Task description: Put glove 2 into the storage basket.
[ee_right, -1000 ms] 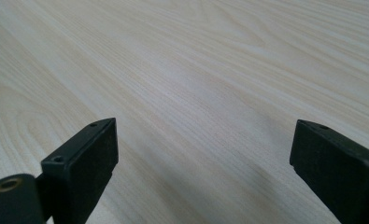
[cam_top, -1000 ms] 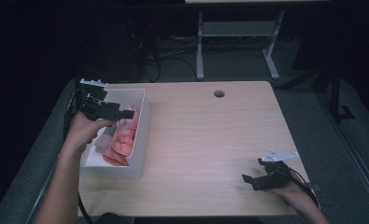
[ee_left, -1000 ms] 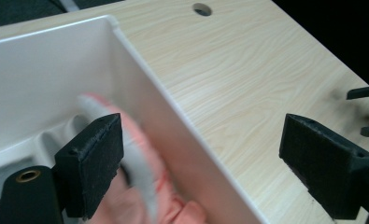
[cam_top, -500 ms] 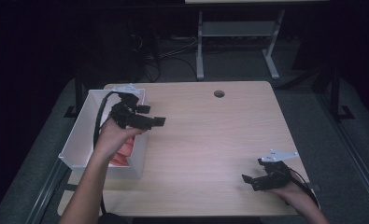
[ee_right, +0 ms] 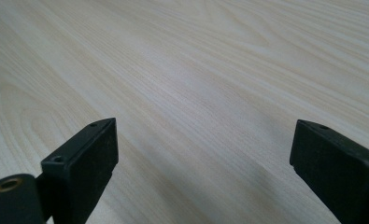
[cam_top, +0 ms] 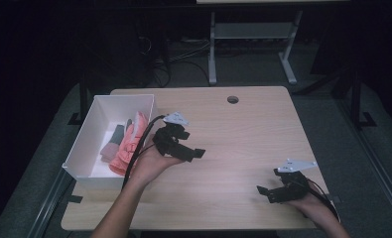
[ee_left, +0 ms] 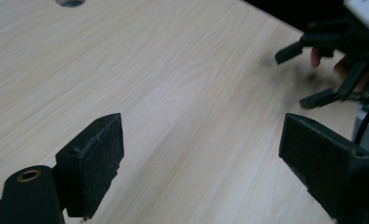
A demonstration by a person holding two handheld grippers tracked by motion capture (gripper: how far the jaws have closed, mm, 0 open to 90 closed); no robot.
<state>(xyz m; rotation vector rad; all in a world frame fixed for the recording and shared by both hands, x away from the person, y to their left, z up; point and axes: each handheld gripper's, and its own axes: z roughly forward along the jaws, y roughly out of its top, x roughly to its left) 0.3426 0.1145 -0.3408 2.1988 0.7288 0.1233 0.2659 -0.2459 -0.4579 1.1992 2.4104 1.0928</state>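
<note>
A white box [cam_top: 98,119] stands at the table's left edge. It holds salmon-pink cloth pieces [cam_top: 130,148] and a grey piece [cam_top: 115,134]. My left gripper [cam_top: 191,144] hovers over the wooden table [cam_top: 253,134] just right of the box, jaws pointing right. In the left gripper view its jaws [ee_left: 203,135] stand wide open over bare wood, with nothing between them. My right gripper [cam_top: 268,184] rests near the front right corner, pointing left. Its jaws [ee_right: 205,135] are open and empty over the tabletop. The right gripper [ee_left: 331,60] also appears far off in the left gripper view.
A round cable hole [cam_top: 232,99] sits near the table's far edge. Behind the table stand the white legs of another desk [cam_top: 212,49], with cables on the dark floor [cam_top: 183,49]. Bare wood lies between the two grippers.
My left gripper has moved from over the box to the right, out above the bare table. The box's cloth contents are now uncovered. The right gripper has stayed put.
</note>
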